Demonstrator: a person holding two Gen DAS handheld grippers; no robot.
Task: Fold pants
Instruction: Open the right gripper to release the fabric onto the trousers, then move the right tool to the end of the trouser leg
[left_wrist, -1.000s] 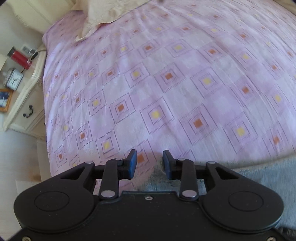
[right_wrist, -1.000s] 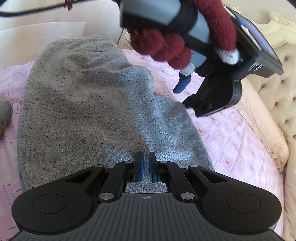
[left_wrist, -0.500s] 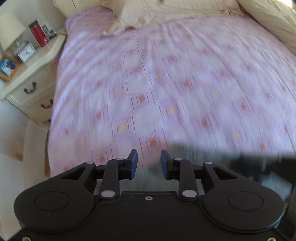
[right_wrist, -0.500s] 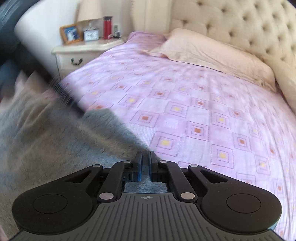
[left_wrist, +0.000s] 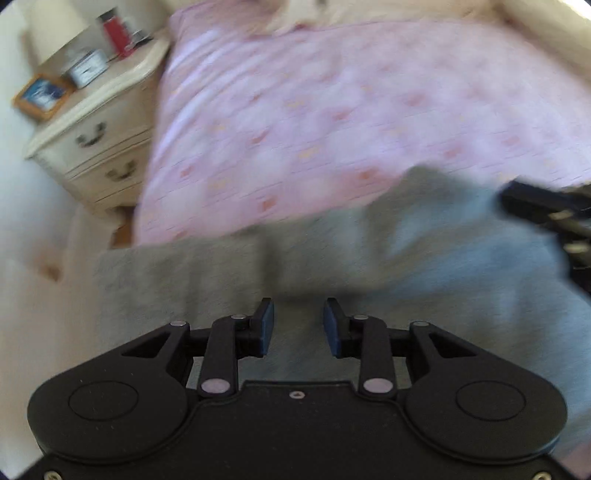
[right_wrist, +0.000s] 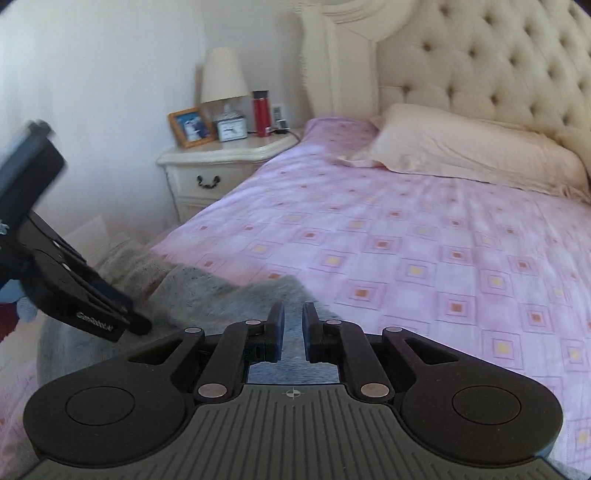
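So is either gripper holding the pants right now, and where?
Neither: the left gripper is open above the grey pants, and the right gripper is opening, pads clear of fabric.

Bedspread (right_wrist: 424, 240) beyond pants (left_wrist: 332, 266) open; pillow (right_wrist: 472, 151), nightstand (right_wrist: 225, 162) bound it.

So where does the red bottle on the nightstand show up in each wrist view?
Left wrist: red bottle at the top left, blurred, on the nightstand.
Right wrist: upper middle-left, upright beside the lamp.
Shared landmark: the framed photo, on the same nightstand.
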